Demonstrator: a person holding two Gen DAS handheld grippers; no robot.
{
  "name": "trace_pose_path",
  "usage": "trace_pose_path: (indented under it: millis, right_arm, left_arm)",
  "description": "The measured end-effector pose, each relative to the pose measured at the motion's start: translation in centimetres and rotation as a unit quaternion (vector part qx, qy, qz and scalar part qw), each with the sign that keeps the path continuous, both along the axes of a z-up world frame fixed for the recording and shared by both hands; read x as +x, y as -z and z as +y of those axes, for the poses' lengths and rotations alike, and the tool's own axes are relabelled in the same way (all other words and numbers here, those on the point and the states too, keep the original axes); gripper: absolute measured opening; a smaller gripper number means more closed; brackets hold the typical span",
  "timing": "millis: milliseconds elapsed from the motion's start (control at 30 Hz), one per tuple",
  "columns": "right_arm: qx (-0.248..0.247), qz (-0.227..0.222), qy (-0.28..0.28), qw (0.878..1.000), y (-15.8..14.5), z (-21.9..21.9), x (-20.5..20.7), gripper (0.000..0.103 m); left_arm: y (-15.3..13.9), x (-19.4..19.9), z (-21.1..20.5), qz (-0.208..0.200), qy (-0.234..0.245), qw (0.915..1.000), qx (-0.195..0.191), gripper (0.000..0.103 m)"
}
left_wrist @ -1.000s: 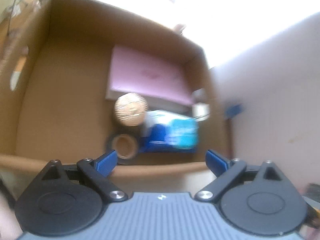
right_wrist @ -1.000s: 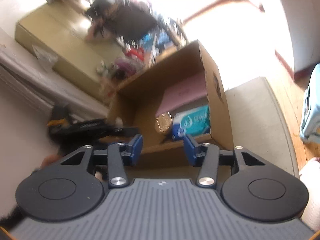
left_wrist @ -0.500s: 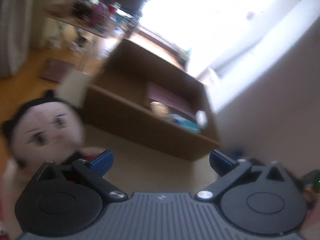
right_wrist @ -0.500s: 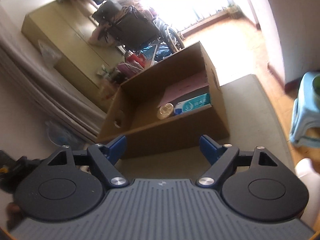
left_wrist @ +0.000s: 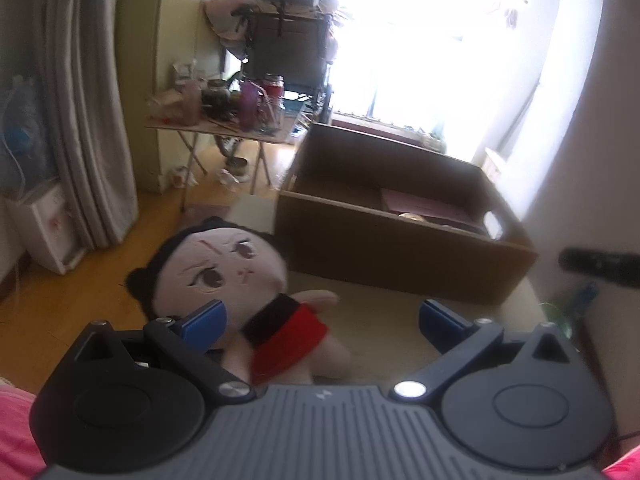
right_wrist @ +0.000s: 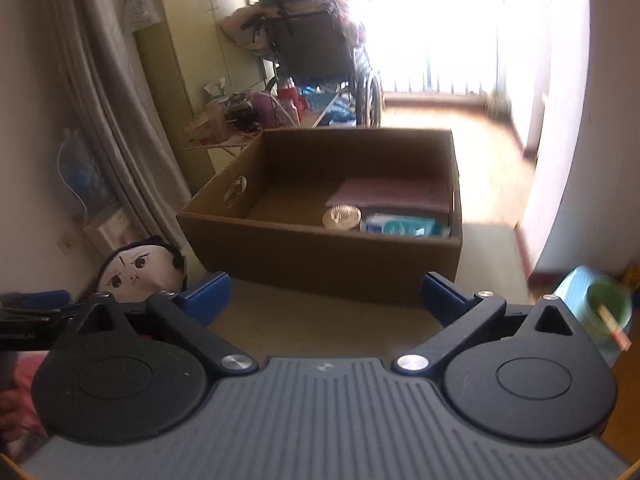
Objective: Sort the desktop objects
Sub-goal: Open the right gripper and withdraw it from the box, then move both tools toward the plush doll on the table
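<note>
- Now, starting at the left: the plush doll [left_wrist: 224, 276] lies on the table [left_wrist: 380, 340] just in front of my left claw [left_wrist: 323, 314], its head toward the table's left edge, its red-and-black middle between my spread fingers but not touched by them.
- A second ago my left claw looked straight down into the cardboard box [left_wrist: 392, 248]; since then it has pulled back and swung left, so the doll now fills its lower view. It is wide open and holds nothing.
- Middle: the box stands farther back on the table, well apart from the doll. Already in it, seen from my right claw's camera, are the pink book [right_wrist: 392, 194], the round woven piece [right_wrist: 341, 217] and the blue-white tissue pack [right_wrist: 404, 226].
- Right: my right claw [right_wrist: 325, 294] has just been opening, with nothing between its fingers. It hangs over bare table in front of the box.
- By my reckoning the last drop is finished and the doll is the next thing to go in; it is soft, so I should grip the body.
</note>
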State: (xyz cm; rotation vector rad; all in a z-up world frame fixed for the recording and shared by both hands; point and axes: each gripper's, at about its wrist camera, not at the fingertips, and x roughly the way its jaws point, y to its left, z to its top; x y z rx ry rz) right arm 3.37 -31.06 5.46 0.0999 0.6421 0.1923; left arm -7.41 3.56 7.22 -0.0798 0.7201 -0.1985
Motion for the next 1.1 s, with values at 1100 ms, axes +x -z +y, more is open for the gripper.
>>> trace_pose_path:
  millis: [1100]
  right_arm:
    - [0.073, 0.128, -0.244, 0.959, 8.0, 22.0, 15.1, 0.102]
  left_arm:
    - [9.6, 7.5, 11.8, 0.149, -0.08, 0.9797, -0.108, 0.103]
